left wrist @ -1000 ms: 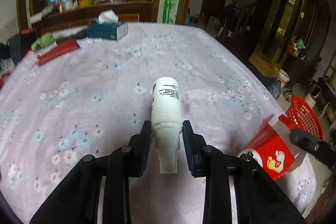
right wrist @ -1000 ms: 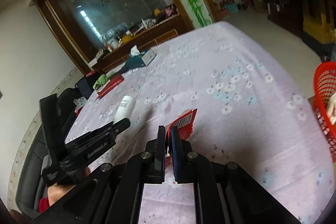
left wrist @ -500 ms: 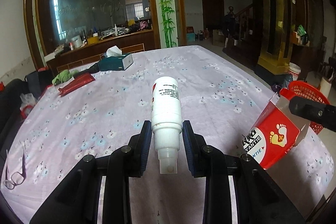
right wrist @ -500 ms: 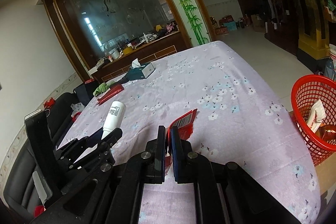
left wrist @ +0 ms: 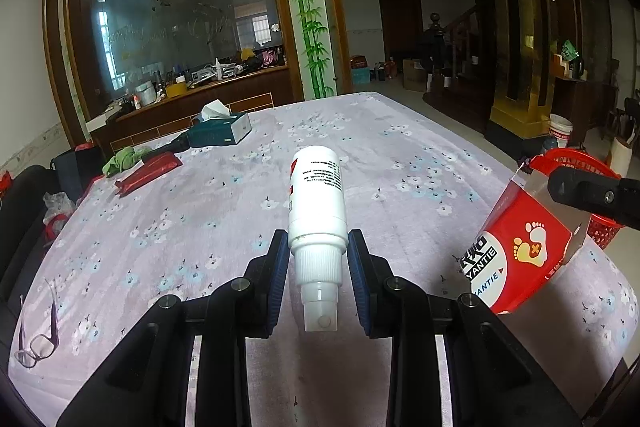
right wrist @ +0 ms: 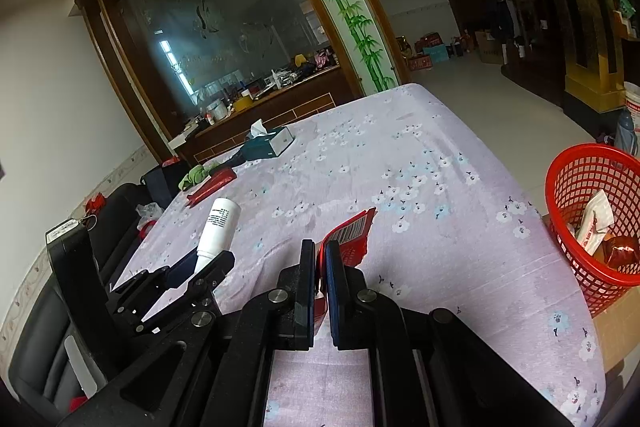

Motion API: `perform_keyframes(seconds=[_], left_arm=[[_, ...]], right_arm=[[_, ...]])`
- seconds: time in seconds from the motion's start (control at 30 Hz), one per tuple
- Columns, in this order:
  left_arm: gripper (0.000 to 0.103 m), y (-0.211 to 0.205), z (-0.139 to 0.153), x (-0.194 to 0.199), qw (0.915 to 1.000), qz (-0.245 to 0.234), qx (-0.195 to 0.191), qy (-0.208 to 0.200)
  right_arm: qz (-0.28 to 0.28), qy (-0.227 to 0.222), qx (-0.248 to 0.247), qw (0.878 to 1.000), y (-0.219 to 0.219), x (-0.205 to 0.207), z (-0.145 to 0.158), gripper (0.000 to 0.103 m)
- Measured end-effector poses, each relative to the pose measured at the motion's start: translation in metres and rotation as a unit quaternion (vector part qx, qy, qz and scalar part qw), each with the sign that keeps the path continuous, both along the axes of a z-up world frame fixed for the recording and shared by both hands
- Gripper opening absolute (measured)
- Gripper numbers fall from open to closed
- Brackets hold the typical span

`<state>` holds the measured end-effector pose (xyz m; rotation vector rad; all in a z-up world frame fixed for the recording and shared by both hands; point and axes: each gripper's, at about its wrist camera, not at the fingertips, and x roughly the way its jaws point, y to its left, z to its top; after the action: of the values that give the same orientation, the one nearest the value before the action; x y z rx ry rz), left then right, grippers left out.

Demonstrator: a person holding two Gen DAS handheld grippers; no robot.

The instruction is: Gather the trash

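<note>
While red basket (right wrist: 576,183) holds wrappers, left gripper (left wrist: 318,259) grips bottle (left wrist: 316,187) (white), right gripper (right wrist: 320,259) pinches carton (left wrist: 520,251).

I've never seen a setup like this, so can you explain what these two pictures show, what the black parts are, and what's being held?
There is no robot here: a person carries a black two-fingered tool in each hand, each with a wide-angle camera looking along its fingers. One picture comes from the left tool, which is shut on a white spray bottle. The other comes from the right tool, shut on a flattened red box. Both are held above a table with a flowered cloth. On it lie a tissue box, a red packet and glasses. A red basket beside the table already holds trash.
</note>
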<state>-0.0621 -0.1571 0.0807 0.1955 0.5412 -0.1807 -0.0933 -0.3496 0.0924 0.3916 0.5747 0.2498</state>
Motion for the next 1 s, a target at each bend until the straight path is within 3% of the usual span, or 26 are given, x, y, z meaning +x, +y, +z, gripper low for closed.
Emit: perform_keyframes(seconds=[1.0], left_arm=[[0.028, -0.0045, -0.0003, -0.0017, 1.0000, -0.005, 0.000, 0.004]], right_arm=[[-0.009, -0.001, 0.009, 1.000, -0.0077, -0.0028, 0.0059, 0.006]])
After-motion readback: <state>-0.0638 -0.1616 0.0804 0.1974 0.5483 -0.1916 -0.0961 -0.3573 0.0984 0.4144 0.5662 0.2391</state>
